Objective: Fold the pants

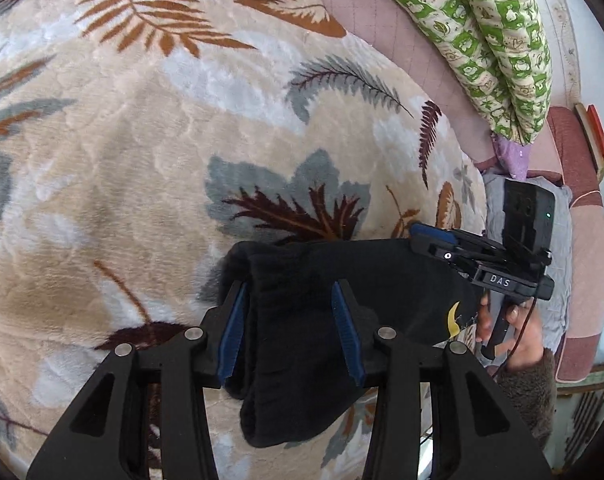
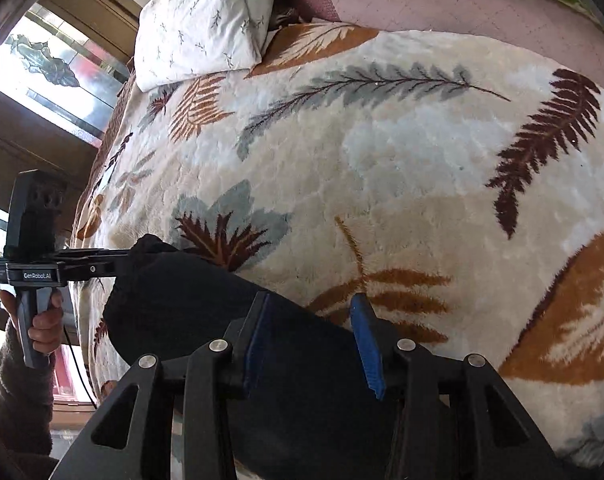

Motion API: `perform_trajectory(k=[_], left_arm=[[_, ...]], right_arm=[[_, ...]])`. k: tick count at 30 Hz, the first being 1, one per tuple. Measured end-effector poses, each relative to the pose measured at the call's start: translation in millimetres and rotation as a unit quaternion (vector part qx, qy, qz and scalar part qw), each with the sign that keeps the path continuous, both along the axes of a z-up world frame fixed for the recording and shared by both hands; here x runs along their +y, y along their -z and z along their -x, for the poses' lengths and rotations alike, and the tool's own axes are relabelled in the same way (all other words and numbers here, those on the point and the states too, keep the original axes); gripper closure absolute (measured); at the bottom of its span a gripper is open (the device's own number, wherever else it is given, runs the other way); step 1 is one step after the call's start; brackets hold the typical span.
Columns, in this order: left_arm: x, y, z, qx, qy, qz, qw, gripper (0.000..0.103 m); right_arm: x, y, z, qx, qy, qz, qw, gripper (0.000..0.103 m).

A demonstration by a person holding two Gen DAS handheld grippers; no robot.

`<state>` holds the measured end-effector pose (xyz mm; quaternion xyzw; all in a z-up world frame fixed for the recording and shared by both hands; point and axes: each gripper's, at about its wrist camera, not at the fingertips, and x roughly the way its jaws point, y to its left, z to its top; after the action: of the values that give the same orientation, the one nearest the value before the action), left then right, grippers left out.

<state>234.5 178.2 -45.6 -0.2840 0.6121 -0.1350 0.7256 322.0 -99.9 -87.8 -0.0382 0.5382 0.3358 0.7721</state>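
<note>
Your black pants (image 1: 302,320) hang bunched above the leaf-patterned blanket (image 1: 142,160) on the bed. Your left hand-held gripper (image 1: 292,328) grips one end, fabric filling its half-parted jaws; your right hand-held gripper (image 2: 313,344) likewise clamps the other end.

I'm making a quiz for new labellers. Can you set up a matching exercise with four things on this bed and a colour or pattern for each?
Things:
1. pants
2. blanket
3. pillow
4. quilt

Looks:
A. green and cream checks
B. black
C. white with small sprigs
D. cream with brown and grey leaves

Pairs: 1-B, 2-D, 3-C, 4-A
</note>
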Motion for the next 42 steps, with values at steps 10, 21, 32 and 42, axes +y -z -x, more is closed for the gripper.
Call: perform_trajectory(k=[10, 21, 32, 42], left_arm=[[-22, -8, 9, -0.053, 0.009, -0.046, 0.9975, 0.074], [-28, 7, 7, -0.067, 0.007, -0.159, 0.985, 0.074], [-11, -19, 37, -0.093, -0.015, -0.147, 0.9846, 0.074], [-56, -14, 66, -0.107, 0.049, -0.245, 0.9625, 0.074]], right_arm=[[17, 8, 15, -0.009, -0.087, 0.059, 0.994, 0.09], [-4, -18, 19, -0.124, -0.006, 0.04, 0.991, 0.096], [-22, -34, 35, -0.117, 0.058, -0.016, 0.991, 0.075], [-123, -82, 133, -0.112, 0.151, -0.127, 0.974, 0.056]])
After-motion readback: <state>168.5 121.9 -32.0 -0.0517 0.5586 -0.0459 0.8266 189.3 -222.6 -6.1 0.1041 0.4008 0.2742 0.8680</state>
